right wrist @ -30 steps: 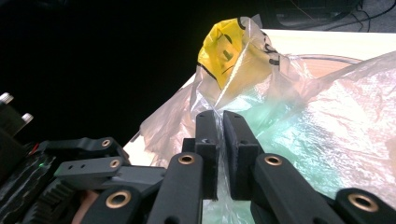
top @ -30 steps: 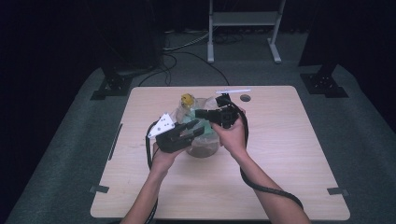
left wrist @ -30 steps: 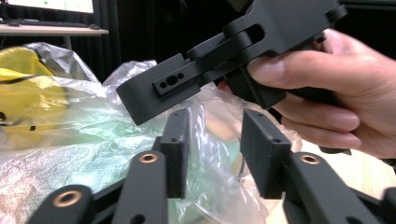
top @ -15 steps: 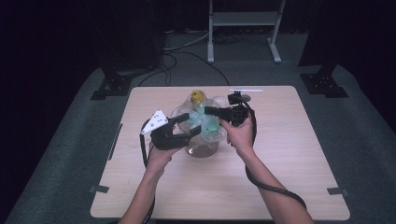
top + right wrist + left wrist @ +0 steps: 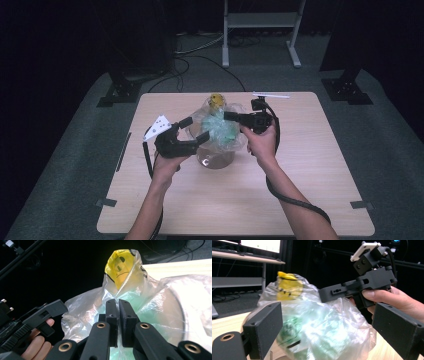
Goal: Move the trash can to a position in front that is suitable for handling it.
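We pinch the clear plastic bag [image 5: 220, 131] at mid-counter [image 5: 310, 190] with our right tool [image 5: 231, 116] clamped on its film, while our left tool [image 5: 196, 131] gapes wide just beside it.

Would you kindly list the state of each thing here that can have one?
Left gripper: open, fingers either side of the bag, not closed on it.
Right gripper: shut on the plastic bag.
Plastic bag: crumpled, held up over the bowl, a yellow face print at its top.
Bowl: upright on the table, under the bag.
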A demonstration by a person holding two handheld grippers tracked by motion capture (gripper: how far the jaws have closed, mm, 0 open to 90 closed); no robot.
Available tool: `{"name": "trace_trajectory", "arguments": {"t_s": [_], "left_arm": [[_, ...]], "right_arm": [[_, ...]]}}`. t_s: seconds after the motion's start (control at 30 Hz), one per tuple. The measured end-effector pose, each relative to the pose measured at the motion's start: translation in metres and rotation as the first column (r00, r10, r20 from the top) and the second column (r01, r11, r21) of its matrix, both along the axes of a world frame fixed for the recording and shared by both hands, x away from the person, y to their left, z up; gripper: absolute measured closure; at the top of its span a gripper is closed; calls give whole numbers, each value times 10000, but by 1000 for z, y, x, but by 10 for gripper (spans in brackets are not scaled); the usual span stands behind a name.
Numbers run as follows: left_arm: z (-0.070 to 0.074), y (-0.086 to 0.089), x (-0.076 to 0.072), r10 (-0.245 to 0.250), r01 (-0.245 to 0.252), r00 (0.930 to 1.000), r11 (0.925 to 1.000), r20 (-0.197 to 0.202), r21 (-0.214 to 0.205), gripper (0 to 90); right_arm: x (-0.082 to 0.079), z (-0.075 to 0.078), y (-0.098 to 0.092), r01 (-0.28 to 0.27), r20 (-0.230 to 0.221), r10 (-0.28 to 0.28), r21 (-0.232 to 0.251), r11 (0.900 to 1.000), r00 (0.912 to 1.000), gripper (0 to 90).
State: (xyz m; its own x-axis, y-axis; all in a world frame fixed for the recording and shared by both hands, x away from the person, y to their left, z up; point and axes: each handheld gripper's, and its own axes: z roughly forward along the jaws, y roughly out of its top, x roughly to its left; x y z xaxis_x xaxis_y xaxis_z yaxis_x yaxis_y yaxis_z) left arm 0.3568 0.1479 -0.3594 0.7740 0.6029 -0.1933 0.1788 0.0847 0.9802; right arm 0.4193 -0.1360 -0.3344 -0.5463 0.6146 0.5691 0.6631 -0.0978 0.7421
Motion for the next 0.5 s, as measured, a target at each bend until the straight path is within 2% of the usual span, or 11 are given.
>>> {"name": "trace_trajectory", "arguments": {"t_s": [0.3,0.5], "left_arm": [[4,11,0,254,-252,9996,9993,78,-271,85],[5,14,-1,303,-299,9995,9988,106,-387,85]], "right_arm": [[-2,7,-12,134,52,-136,417,9990,9999,870],[-2,14,-17,246,176,-255,477,9986,9995,870]]}}
